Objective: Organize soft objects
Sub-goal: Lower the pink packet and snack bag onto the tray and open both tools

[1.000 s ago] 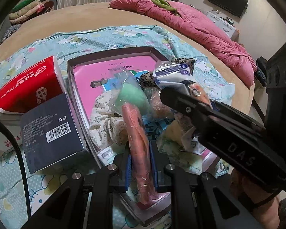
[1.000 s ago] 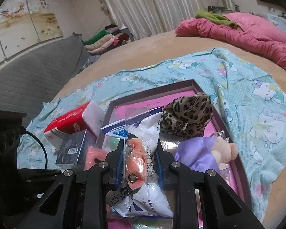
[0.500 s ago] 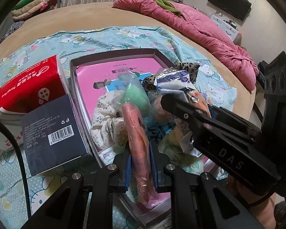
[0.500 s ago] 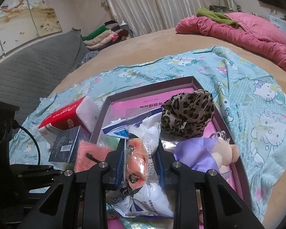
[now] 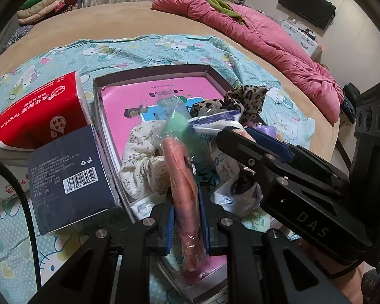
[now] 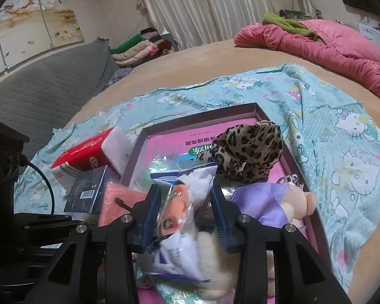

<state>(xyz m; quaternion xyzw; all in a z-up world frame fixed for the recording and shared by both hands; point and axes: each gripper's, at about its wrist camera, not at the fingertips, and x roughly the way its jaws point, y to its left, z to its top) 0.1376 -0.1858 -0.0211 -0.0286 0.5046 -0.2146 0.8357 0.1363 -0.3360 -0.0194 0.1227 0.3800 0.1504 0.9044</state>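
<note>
Only the left view shows the left gripper (image 5: 186, 217) clamped on a pink packet (image 5: 183, 190); the right view shows the right gripper (image 6: 186, 212) opening around a plastic bag (image 6: 179, 223).

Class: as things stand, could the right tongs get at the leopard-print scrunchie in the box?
Probably yes. The leopard-print scrunchie lies uncovered just ahead of the right tongs. Their jaws are opening, but the plastic-wrapped toy packet sits between them and would need dropping first.
</note>
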